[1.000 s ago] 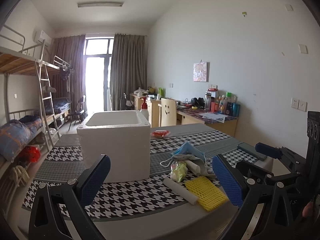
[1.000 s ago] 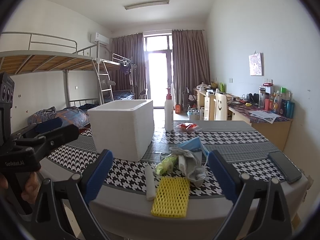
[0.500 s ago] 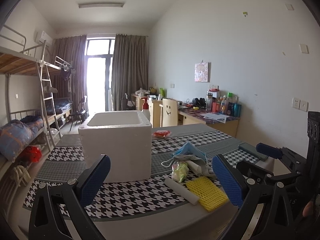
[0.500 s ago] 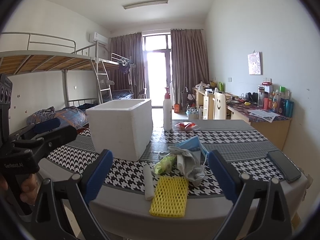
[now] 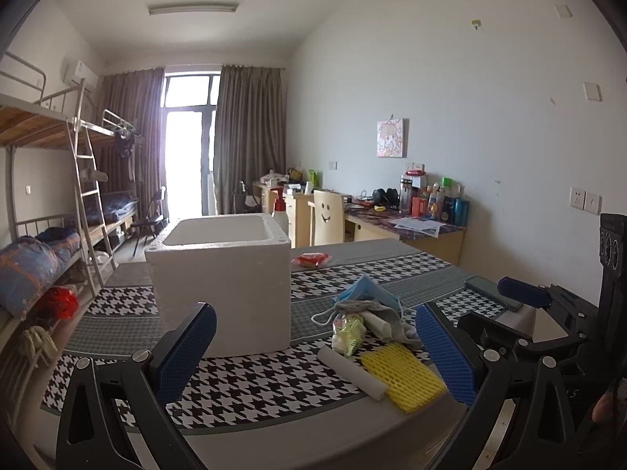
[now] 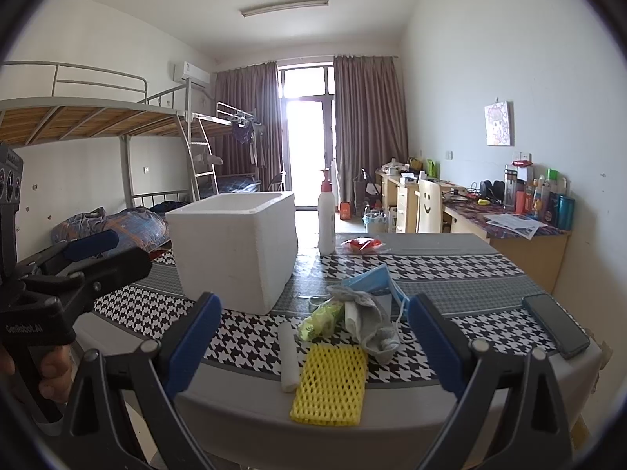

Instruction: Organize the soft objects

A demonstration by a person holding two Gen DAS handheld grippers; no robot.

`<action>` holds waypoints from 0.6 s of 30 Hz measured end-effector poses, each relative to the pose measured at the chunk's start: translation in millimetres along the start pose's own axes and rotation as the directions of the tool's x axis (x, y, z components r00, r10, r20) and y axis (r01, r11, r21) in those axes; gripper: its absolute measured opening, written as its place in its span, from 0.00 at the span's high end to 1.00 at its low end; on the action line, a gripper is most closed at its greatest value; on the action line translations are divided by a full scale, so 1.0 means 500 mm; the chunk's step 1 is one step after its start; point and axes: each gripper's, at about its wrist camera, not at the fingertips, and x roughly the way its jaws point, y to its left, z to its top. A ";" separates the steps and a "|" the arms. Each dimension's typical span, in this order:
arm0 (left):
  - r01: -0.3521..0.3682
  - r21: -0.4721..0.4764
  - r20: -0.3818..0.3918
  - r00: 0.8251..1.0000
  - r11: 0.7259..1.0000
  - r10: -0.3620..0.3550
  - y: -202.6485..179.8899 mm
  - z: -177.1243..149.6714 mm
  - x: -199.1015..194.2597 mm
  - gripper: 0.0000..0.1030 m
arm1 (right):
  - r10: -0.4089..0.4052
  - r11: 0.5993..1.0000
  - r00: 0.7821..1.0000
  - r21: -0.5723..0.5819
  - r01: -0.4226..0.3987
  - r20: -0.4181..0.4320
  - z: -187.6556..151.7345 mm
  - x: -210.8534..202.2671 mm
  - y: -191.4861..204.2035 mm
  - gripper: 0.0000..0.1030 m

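A: What was hard to see?
B: The foam box's [image 6: 239,246] inside was hidden. Grey cloth [image 6: 372,313] half-covered the blue mask [image 6: 372,280] beside the yellow net [image 6: 331,384] on the desk [image 6: 470,274].
A: Any change?
B: Little; both views had drifted slightly. Left tongs [image 5: 313,356] and right tongs [image 6: 313,348] hung spread, empty.

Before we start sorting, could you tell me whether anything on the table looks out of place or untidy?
Yes: the soft items lie in a loose heap near the front edge, not in the foam box. The blue face mask and grey cloth are crumpled together, and the yellow foam net overhangs the tablecloth's edge.
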 end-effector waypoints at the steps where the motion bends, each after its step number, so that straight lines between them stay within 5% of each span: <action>1: 0.001 0.001 -0.001 1.000 1.000 -0.001 -0.001 0.000 0.003 0.01 | 0.000 1.000 1.000 0.000 0.000 -0.002 -0.001 0.002 -0.001 0.05; 18: 0.015 -0.014 -0.119 0.993 1.000 -0.017 0.008 -0.033 0.078 0.01 | -0.007 1.000 0.997 0.011 0.008 -0.082 -0.033 0.049 -0.024 0.05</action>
